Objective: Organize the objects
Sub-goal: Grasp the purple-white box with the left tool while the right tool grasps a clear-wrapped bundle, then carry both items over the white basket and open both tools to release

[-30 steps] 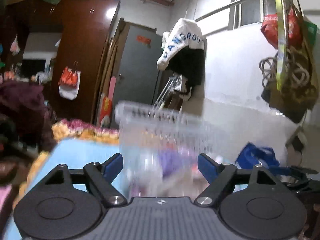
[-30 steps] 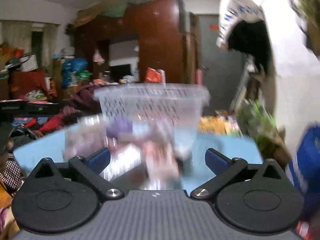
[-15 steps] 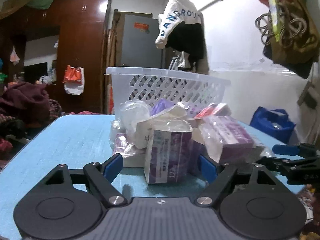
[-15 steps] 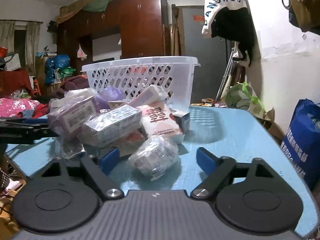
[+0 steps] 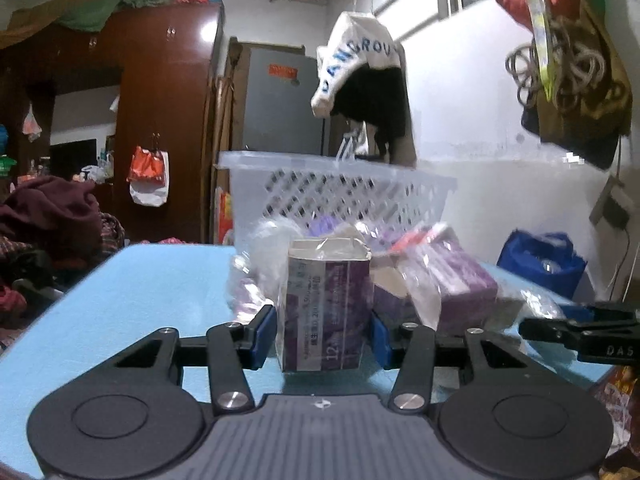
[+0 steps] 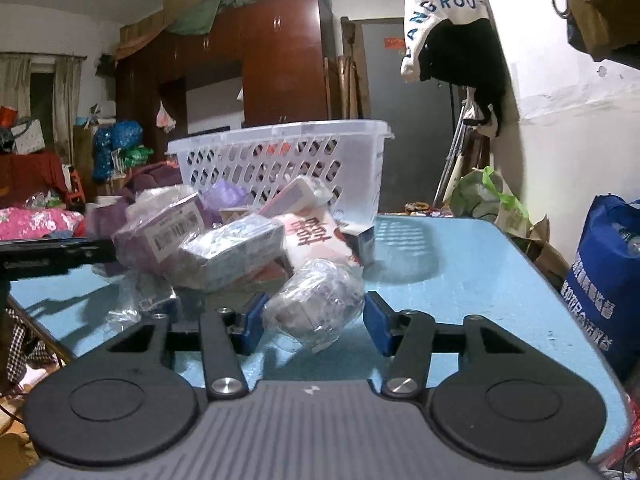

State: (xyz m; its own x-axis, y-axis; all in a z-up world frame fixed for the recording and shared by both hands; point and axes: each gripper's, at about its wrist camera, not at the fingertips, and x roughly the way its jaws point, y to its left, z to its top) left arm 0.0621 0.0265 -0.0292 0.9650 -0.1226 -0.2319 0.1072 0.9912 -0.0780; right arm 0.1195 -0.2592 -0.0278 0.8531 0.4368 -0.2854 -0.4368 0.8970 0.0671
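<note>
On the light-blue counter [image 5: 140, 280] a heap of wrapped packets and boxes lay in front of a white perforated plastic basket [image 5: 340, 192], which stood toward the far edge. The left gripper [image 5: 323, 334] sat low over the near part of the counter with an upright purple-and-white cardboard box [image 5: 326, 304] directly between its blue pads [image 5: 264, 334]; the pads stood just beside the box's two sides, but whether they actually pressed it could not be told. Behind that box, purple packets in clear plastic wrap [image 5: 452, 276] leaned against the heap. The right gripper [image 6: 314, 322] was likewise low over the counter, with a crumpled clear-plastic-wrapped bundle [image 6: 316, 304] lying between its blue pads [image 6: 376, 328], close to both sides; contact there was also unclear. Farther in, a pale blue wrapped box [image 6: 236, 252] and a purple packet with a barcode label [image 6: 160, 236] lay tilted on the pile, near the basket. A blue bag [image 6: 608, 284] stood beyond the counter's right edge.
</note>
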